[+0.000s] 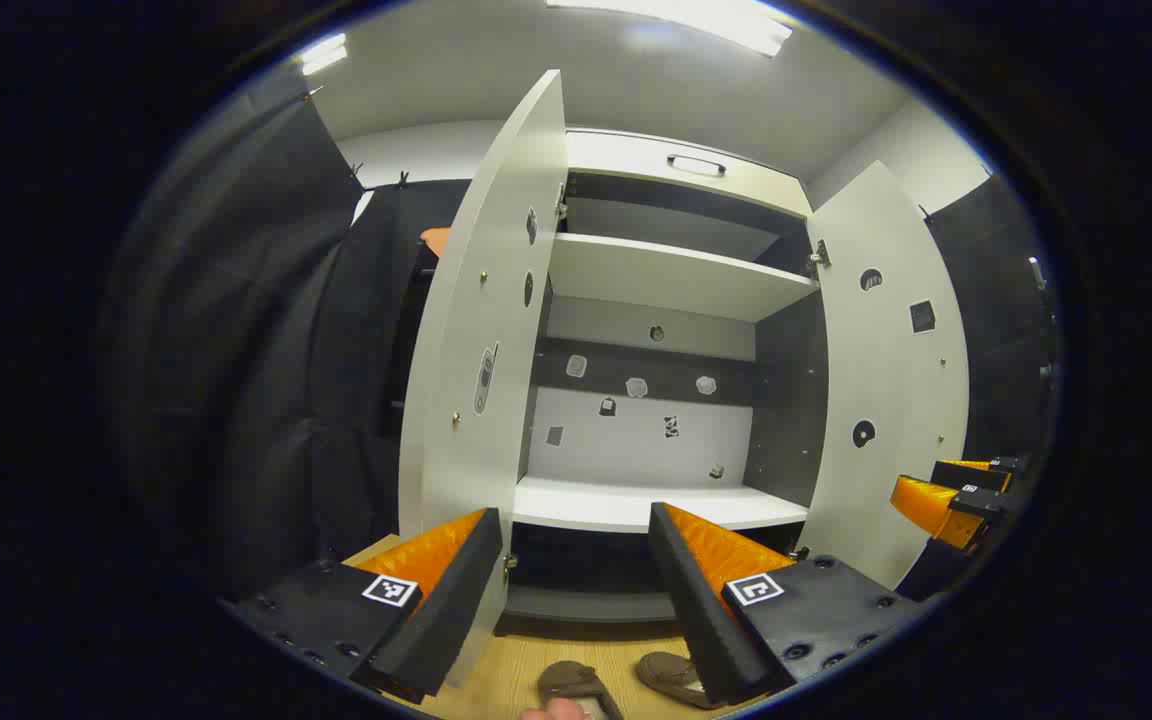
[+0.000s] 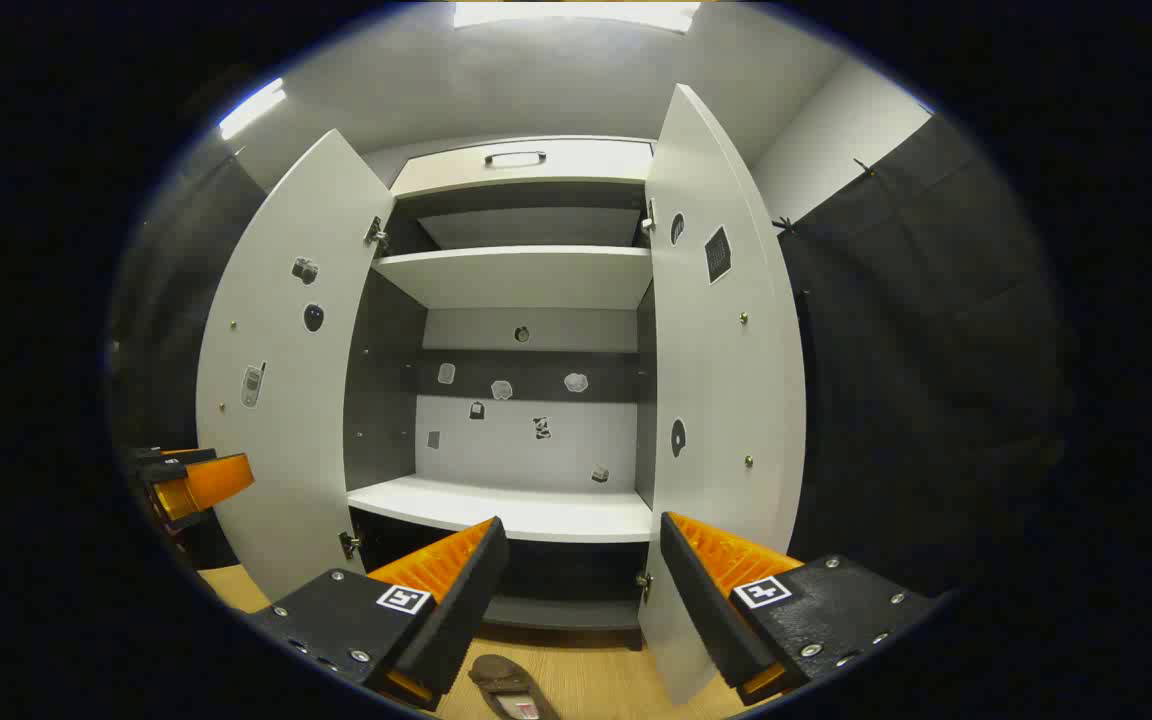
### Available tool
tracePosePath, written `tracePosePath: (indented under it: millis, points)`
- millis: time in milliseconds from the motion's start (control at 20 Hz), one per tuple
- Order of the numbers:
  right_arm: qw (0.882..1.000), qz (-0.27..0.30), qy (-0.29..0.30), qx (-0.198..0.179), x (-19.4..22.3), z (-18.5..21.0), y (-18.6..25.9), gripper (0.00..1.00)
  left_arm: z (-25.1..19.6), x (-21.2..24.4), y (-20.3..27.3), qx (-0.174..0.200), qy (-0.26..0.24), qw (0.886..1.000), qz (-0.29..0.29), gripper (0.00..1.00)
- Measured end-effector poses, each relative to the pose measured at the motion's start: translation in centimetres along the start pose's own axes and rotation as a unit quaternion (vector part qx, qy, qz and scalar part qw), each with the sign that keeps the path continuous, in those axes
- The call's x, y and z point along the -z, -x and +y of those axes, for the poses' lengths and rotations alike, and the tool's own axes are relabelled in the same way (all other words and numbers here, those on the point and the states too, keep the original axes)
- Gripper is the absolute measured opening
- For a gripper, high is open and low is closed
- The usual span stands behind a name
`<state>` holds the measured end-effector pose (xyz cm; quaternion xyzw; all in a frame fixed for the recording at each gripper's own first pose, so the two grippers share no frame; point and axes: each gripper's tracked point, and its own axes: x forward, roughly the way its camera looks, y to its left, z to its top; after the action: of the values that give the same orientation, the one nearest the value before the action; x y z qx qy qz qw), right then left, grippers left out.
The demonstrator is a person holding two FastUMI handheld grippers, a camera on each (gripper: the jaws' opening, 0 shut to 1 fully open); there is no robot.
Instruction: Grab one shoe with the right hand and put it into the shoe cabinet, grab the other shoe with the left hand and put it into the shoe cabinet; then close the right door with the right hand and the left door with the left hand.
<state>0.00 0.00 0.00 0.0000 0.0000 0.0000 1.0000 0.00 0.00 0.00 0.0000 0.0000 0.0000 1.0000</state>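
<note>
The shoe cabinet (image 1: 676,280) (image 2: 521,275) stands ahead with its left door (image 1: 481,330) (image 2: 281,380) and right door (image 1: 886,380) (image 2: 721,380) swung wide. Two brown shoes (image 1: 576,685) (image 1: 671,675) lie on the wooden floor in front of it, low in the left gripper view; one brown shoe (image 2: 506,685) lies low in the right gripper view. My left gripper (image 1: 576,585) hangs open above the shoes, holding nothing. My right gripper (image 2: 581,590) is open too, above the shoe, and also appears at the right edge (image 1: 956,495) of the left gripper view. The left gripper appears at the left edge (image 2: 186,485) of the right gripper view.
Inside the cabinet, a lower white shelf (image 1: 636,505) (image 2: 516,510) and an upper shelf (image 1: 676,275) (image 2: 526,275) carry nothing. Small stickers dot the back panel and doors. Black cloth walls (image 1: 266,330) (image 2: 916,350) flank the cabinet. The floor (image 1: 516,670) is light wood.
</note>
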Motion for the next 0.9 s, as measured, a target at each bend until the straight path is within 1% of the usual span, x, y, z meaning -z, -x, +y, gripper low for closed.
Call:
tracePosePath:
  millis: [200,250,300,350,750,800,900]
  points:
    - [1.000,-0.004,-0.004,-0.001,-0.27,0.14,0.23,0.94,0.64,0.04,-0.09,-0.015,-0.001,1.000,-0.002,0.96]
    - [1.000,-0.006,-0.004,0.000,-0.39,0.09,0.32,0.94,0.62,0.12,-0.08,-0.015,0.003,1.000,0.000,0.96]
    - [1.000,-0.008,-0.003,0.000,-0.46,0.08,0.37,0.94,0.55,0.26,0.09,-0.014,0.005,1.000,0.002,0.94]
    - [1.000,-0.010,-0.001,0.000,-0.45,0.04,0.28,0.94,0.55,0.24,0.13,-0.014,0.005,1.000,0.001,0.96]
    - [1.000,-0.015,0.002,-0.001,-0.72,-0.11,0.02,0.94,0.39,-0.24,0.11,-0.014,-0.004,1.000,-0.004,0.96]
    - [1.000,-0.016,0.005,-0.001,-0.76,-0.18,-0.09,0.94,0.26,-0.13,0.04,-0.014,-0.005,1.000,-0.004,0.94]
    - [1.000,-0.016,0.008,-0.001,-0.77,-0.23,-0.15,0.94,0.03,-0.15,0.06,-0.011,-0.006,1.000,-0.005,0.94]
